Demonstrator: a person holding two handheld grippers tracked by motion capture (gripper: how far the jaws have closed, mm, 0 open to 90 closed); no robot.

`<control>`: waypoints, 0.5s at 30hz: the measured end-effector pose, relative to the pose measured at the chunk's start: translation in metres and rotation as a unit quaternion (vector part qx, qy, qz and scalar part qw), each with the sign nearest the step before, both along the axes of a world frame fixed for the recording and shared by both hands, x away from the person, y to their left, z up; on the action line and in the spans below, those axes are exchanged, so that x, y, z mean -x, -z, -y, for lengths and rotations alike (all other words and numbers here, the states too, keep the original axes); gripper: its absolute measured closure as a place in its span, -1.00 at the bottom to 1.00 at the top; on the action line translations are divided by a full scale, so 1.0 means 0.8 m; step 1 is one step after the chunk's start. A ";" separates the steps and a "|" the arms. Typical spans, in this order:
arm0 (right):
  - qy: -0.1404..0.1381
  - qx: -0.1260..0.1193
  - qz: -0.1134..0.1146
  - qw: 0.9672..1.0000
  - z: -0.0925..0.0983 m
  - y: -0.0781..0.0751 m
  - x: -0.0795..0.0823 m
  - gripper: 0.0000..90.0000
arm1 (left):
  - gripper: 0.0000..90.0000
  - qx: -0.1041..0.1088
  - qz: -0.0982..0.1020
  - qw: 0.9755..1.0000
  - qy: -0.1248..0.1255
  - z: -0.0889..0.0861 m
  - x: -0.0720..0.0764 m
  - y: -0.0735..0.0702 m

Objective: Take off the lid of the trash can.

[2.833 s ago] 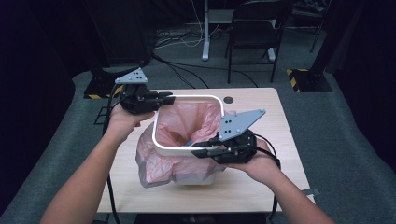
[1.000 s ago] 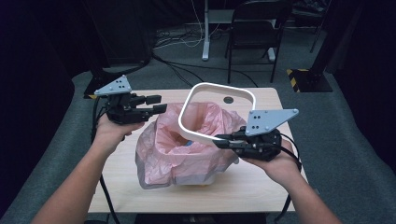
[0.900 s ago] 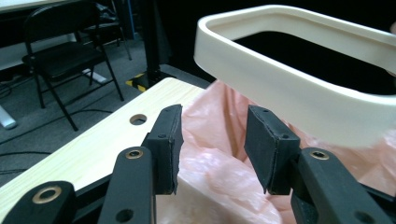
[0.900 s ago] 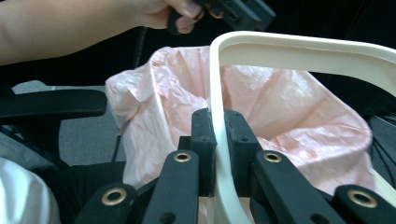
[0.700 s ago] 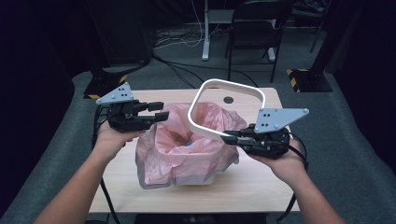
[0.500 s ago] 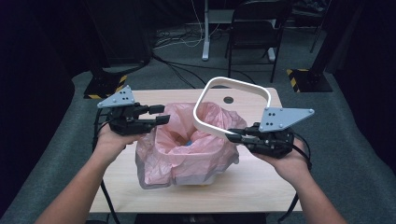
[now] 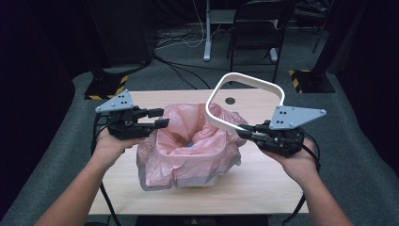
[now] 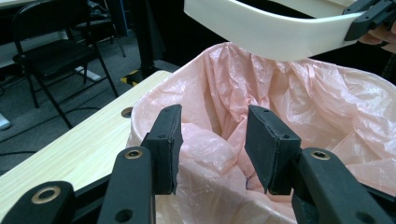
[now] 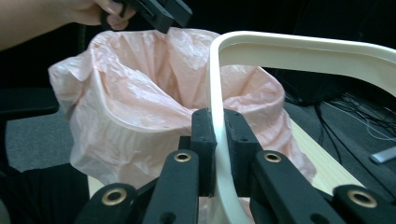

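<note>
A pink plastic bag (image 7: 188, 157) stands open in the middle of the wooden table (image 7: 263, 183), draped over a pale container. My right gripper (image 7: 241, 133) is shut on the near edge of a white rounded-square ring (image 7: 251, 78) and holds it tilted in the air, above and right of the bag. In the right gripper view the pads (image 9: 205, 135) pinch the ring's band (image 9: 299, 51), with the bag (image 9: 140, 102) behind. My left gripper (image 7: 159, 118) hovers open at the bag's left rim. Its jaws (image 8: 212, 140) frame the bag's folds (image 8: 327, 107), with nothing between them.
A black folding chair (image 7: 259, 28) and a stand's pole stand beyond the table's far edge. A round hole (image 7: 230, 100) sits in the tabletop behind the bag. Cables lie on the grey floor. Yellow-black striped bases flank the table's far corners.
The ring, which lay around the bag's mouth, has been lifted off and carried up and to the right by my right gripper. My left gripper drew away from the ring to the bag's left side.
</note>
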State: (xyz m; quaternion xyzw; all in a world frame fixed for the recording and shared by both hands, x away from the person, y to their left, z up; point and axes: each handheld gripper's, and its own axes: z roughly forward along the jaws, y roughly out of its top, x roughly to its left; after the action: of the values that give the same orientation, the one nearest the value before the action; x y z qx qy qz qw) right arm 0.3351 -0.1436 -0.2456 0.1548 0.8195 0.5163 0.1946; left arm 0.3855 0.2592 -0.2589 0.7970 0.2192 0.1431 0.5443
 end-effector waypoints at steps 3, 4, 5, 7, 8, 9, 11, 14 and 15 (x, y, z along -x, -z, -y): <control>0.007 0.001 0.002 1.000 0.004 0.001 -0.001 0.86 | 0.24 0.000 0.000 1.000 0.000 -0.002 0.001 0.001; 0.010 0.001 0.003 1.000 0.006 0.001 -0.001 0.86 | 0.24 0.000 0.000 1.000 -0.001 -0.002 0.001 0.001; 0.016 0.000 0.005 1.000 0.009 0.001 -0.002 0.86 | 0.23 0.001 -0.001 1.000 -0.001 -0.003 0.001 0.001; 0.020 0.000 0.004 1.000 0.011 0.002 -0.002 0.86 | 0.23 0.002 -0.001 1.000 -0.002 -0.004 0.001 0.002; 0.023 -0.001 0.004 1.000 0.013 0.002 -0.003 0.86 | 0.23 0.002 -0.002 1.000 -0.002 -0.004 0.001 0.002; 0.026 -0.002 0.004 1.000 0.014 0.002 -0.004 0.86 | 0.23 0.003 -0.002 1.000 -0.002 -0.004 0.001 0.002; 0.032 -0.002 0.006 0.999 0.017 0.004 -0.005 0.86 | 0.23 0.003 -0.002 1.000 -0.003 -0.004 0.001 0.002; 0.039 -0.002 0.006 0.999 0.021 0.006 -0.006 0.86 | 0.23 0.002 -0.002 1.000 -0.002 -0.003 0.000 0.003; 0.041 -0.001 0.006 0.999 0.022 0.007 -0.007 0.86 | 0.23 0.003 -0.002 1.000 -0.002 -0.003 0.000 0.003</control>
State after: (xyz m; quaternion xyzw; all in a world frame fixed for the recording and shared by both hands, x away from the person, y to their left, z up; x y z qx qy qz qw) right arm 0.3407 -0.1611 -0.2516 0.1853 0.8106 0.5100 0.2202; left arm 0.3853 0.2614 -0.2615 0.7952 0.2223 0.1416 0.5460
